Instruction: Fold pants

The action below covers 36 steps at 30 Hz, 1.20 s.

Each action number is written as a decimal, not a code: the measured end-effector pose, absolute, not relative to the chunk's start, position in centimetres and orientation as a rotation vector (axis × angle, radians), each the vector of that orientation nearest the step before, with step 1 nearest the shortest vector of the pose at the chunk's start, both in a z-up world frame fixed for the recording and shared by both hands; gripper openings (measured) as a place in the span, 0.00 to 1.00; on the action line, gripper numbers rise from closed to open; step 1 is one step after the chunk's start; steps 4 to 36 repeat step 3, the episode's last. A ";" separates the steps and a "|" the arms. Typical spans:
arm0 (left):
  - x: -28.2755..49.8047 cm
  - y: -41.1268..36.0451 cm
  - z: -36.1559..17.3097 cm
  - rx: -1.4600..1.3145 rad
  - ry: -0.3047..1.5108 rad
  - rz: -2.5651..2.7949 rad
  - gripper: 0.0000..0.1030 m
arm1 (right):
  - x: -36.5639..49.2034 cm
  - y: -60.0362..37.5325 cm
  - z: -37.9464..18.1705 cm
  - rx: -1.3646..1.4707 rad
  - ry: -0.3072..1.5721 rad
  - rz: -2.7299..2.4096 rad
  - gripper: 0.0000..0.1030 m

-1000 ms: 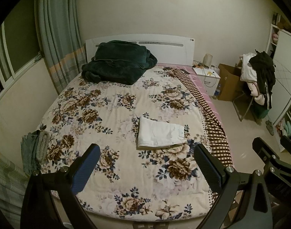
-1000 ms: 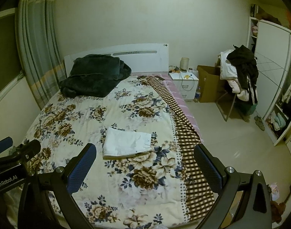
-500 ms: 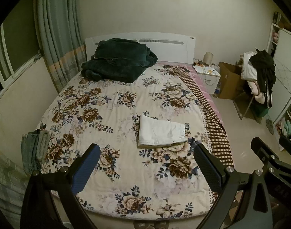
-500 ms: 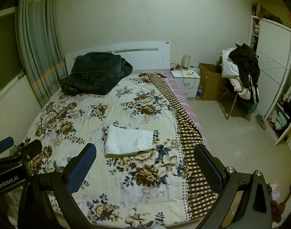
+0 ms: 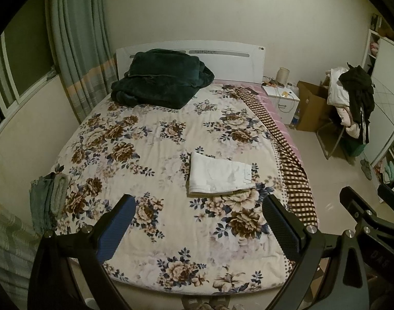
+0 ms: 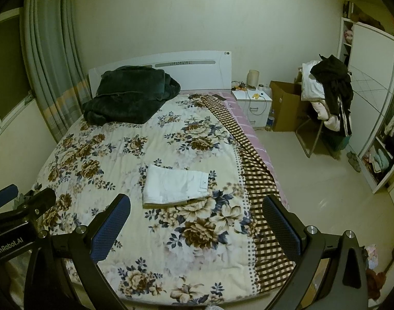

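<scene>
White pants [image 5: 218, 177] lie folded into a flat rectangle on the floral bedspread [image 5: 145, 155], right of the bed's middle; they also show in the right wrist view [image 6: 175, 186]. My left gripper [image 5: 199, 226] is open and empty, held above the foot of the bed, well short of the pants. My right gripper [image 6: 197, 222] is open and empty too, beside the left one, which shows at the left edge of its view [image 6: 21, 206].
A dark green blanket [image 5: 160, 80] lies piled at the headboard. Folded green-grey clothes [image 5: 48, 204] lie at the bed's left edge. A white nightstand [image 5: 283, 100], a cardboard box [image 5: 311, 103] and a chair heaped with clothes [image 5: 351, 103] stand to the right. A wardrobe [image 6: 372, 103] lines the right wall.
Both grippers have drawn back and risen a little from the bed, so the pants look slightly farther. The pants have not moved. Both grippers stay open.
</scene>
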State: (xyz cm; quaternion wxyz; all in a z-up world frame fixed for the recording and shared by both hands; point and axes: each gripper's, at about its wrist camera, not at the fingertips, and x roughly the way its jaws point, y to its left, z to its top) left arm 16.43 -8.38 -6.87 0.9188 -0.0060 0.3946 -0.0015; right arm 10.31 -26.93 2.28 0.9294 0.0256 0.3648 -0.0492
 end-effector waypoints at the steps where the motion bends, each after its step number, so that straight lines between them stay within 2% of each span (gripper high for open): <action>1: 16.4 -8.4 -6.9 -0.012 0.809 -0.003 0.97 | 10.3 -27.0 2.2 0.053 0.747 -0.101 1.00; 36: 16.2 -8.3 -7.0 -0.016 0.809 -0.004 0.97 | 10.3 -27.0 2.2 0.053 0.747 -0.100 1.00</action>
